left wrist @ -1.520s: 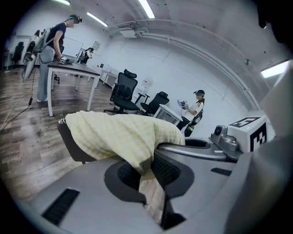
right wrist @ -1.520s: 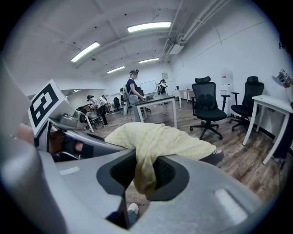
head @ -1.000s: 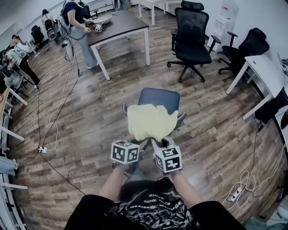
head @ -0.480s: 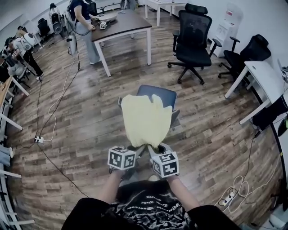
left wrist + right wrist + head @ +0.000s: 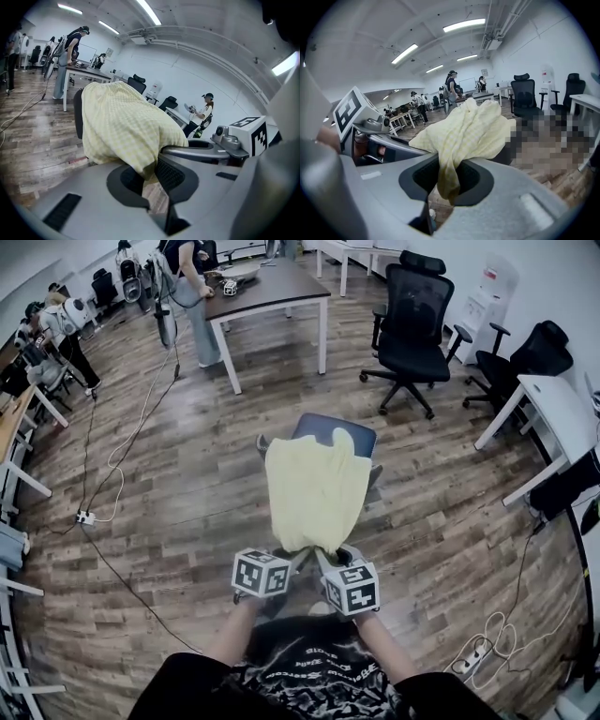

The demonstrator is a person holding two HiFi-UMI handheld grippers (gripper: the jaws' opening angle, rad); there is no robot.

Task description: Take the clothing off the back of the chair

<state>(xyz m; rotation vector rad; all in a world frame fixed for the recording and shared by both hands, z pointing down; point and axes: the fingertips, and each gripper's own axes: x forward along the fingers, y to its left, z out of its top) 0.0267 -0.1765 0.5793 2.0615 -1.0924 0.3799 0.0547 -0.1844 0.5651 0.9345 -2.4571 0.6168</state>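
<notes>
A pale yellow checked garment [image 5: 315,491] stretches from the back of a blue-seated chair [image 5: 337,434] toward me, its far end still draped over the chair's back. My left gripper [image 5: 293,557] is shut on the garment's [image 5: 124,129] near hem. Beside it, my right gripper [image 5: 326,554] is shut on another bunch of the same cloth [image 5: 461,131]. In the left gripper view the chair's dark back [image 5: 78,112] peeks out at the cloth's left. Both grippers sit close together just in front of my chest.
A black office chair [image 5: 411,324] stands beyond the chair, another [image 5: 525,357] at right by a white desk [image 5: 553,399]. A table [image 5: 267,292] with a person beside it is at the back. Cables [image 5: 103,484] and a power strip [image 5: 84,517] lie on the wooden floor at left.
Both grippers drew back toward me with the garment, which went from bunched on the chair's back to stretched out long. The chair now shows farther from the grippers.
</notes>
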